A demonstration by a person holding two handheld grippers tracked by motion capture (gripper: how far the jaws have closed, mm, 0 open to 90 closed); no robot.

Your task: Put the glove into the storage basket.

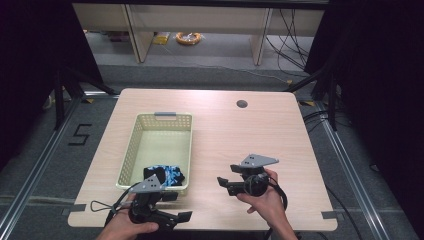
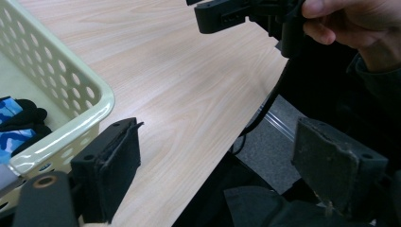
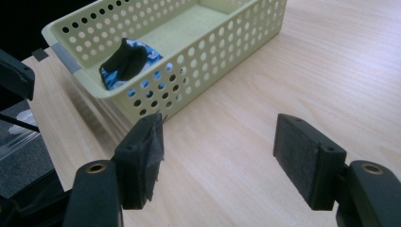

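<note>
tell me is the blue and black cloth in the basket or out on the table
In. The blue and black cloth lies bunched inside the pale green basket, at its near end, below the rim. Neither gripper holds it.

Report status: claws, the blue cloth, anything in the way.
Left claw open, empty. Right claw open, empty, over bare table. Blue cloth lying in the basket, near end. Nothing blocking.

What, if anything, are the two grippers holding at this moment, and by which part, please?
Nothing is held. The left gripper and the right gripper both stand open over bare table; the blue and black cloth lies loose in the basket.
</note>
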